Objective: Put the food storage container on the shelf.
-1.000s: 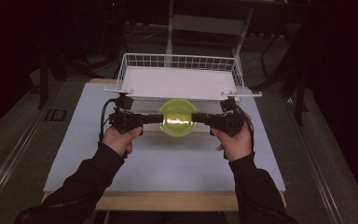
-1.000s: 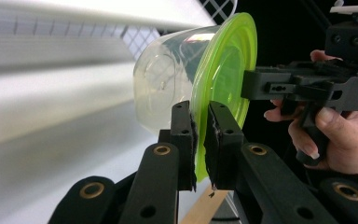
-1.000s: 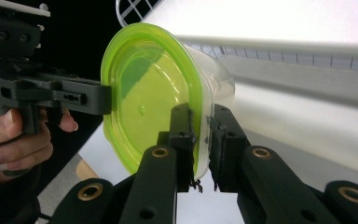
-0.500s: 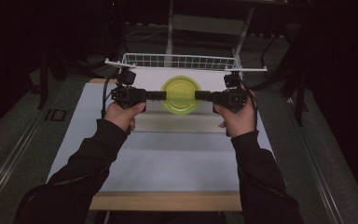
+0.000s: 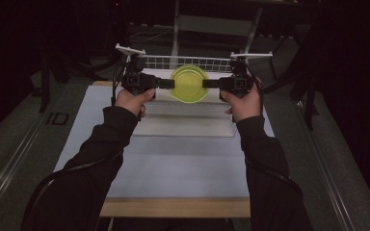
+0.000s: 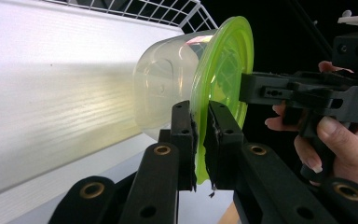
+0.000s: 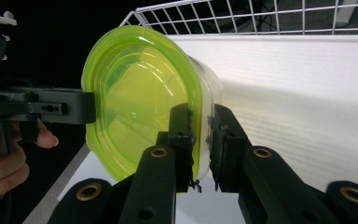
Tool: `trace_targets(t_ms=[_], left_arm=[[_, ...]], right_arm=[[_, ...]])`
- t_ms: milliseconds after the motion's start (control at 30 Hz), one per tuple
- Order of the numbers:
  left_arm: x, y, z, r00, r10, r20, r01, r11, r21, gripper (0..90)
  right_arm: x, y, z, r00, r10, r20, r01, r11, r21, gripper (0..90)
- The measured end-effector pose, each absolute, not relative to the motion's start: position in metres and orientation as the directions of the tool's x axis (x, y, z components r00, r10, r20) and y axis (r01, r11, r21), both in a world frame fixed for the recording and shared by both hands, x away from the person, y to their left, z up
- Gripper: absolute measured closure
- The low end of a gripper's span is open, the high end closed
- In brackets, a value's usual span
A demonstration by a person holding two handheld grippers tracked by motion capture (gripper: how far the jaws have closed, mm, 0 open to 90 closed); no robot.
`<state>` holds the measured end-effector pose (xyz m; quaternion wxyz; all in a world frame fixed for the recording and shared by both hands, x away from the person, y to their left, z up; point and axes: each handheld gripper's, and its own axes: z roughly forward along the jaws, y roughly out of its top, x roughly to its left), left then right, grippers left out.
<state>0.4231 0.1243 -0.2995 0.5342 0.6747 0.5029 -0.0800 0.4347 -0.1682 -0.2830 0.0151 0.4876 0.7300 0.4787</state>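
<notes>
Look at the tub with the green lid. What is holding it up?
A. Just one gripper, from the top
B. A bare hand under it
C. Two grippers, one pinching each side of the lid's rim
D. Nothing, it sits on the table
C: the left gripper and the right gripper each have their jaws closed on opposite edges of the green lid, with the clear tub hanging under it above the table.

A wooden table (image 5: 173, 208) carries a white sheet (image 5: 173, 163) and a wire basket (image 5: 192, 62).

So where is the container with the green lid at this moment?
In the high view, the container is held up between the left gripper and right gripper, in front of the wire basket.
</notes>
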Motion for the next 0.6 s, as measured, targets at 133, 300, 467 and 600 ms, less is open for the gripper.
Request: trace_targets(t_ms=[133,300,467,600], left_arm=[[0.432,0.126,-0.306,0.464,0.587,-0.664,0.779,0.087,0.621,82.8],[0.440,0.125,-0.313,0.442,0.585,-0.680,0.798,0.089,0.596,82.7],[0.446,0.124,-0.321,0.418,0.583,-0.697,0.819,0.090,0.566,82.5],[0.448,0.126,-0.323,0.407,0.586,-0.701,0.814,0.115,0.569,82.2]], right_arm=[[0.444,-0.166,-0.284,-0.511,0.736,0.443,0.712,0.074,0.698,79.7],[0.452,-0.164,-0.289,-0.493,0.749,0.443,0.725,0.073,0.685,79.7],[0.457,-0.164,-0.293,-0.478,0.757,0.445,0.747,0.084,0.659,79.7],[0.460,-0.163,-0.293,-0.471,0.757,0.453,0.755,0.080,0.651,79.8]])
